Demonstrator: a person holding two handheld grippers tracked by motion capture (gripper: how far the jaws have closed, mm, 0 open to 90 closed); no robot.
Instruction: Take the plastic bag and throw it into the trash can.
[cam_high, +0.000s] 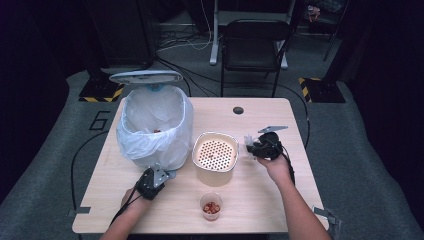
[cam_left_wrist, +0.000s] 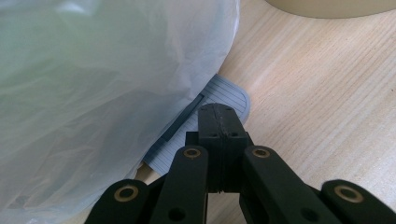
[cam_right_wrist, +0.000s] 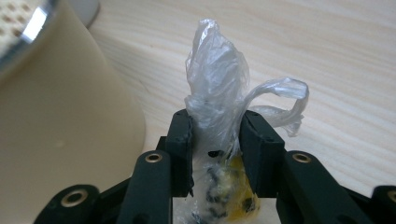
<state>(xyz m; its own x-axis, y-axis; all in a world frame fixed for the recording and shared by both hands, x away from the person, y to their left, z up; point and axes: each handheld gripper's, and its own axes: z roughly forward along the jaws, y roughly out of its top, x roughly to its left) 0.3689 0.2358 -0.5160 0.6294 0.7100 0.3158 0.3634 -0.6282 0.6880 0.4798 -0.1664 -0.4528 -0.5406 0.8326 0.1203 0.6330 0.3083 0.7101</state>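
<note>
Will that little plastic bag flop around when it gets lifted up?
Probably. The little plastic bag looks thin and crinkled, so it should sag and swing. Its loose twisted top suggests it is light. Pinched in the right gripper, it may slip, being smooth film.

I am holding my right hand-held gripper (cam_high: 254, 144) just right of the cream round container with a perforated top (cam_high: 215, 156), gripping a crumpled clear plastic wrapper (cam_high: 248, 139). My left hand-held gripper (cam_high: 159, 174) is resting against the white-bagged bin (cam_high: 155, 125). A small clear cup of reddish pieces (cam_high: 211, 206) is sitting near the light wooden bench (cam_high: 260, 195)'s front edge.
</note>
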